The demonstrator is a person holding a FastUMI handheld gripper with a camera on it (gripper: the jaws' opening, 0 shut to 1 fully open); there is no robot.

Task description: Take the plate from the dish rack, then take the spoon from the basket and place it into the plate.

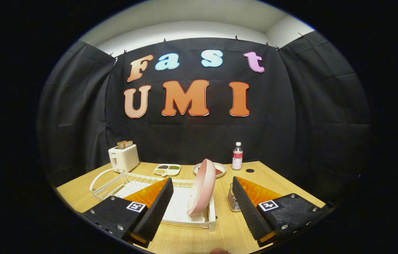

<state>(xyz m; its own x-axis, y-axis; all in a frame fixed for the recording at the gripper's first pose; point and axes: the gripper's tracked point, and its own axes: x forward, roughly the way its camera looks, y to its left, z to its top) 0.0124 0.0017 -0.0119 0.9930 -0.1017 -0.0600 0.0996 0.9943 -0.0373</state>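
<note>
Now looking forward along the gripper (202,204) in the gripper view: fingers standing wide apart at the lower centre of the frame, holding nothing, touching nothing.

Sitting on edge between the fingers, slightly beyond their tips, just below frame centre: the pink plate (202,192), leaning a little to the right in the slots of the white dish rack (138,183). Rack spreading from the plate toward the lower left. Peeking out just behind the right finger: the small wire basket (233,203), mostly hidden, spoon not made out.

Judging the plate: likely rigid and glazed, so slippery and breakable, moderately light. Best hold probably the upper rim, one finger on each face, pinching firmly enough to stop it swinging or sliding out.

Judging the room: open air above the plate, so lifting straight up out of the slots looks easiest; rack wires and the rack's white front wall crowding the lower rim. Bare wooden table (220,233) lying in front of the rack at the bottom of the frame, offering space for setting the plate down flat. Further back, well apart: a toaster (123,157) at middle left, a divided snack tray (167,169), a bowl (216,170) behind the plate, a bottle (237,156) right of centre. Table's far edge meeting the black cloth wall.
</note>
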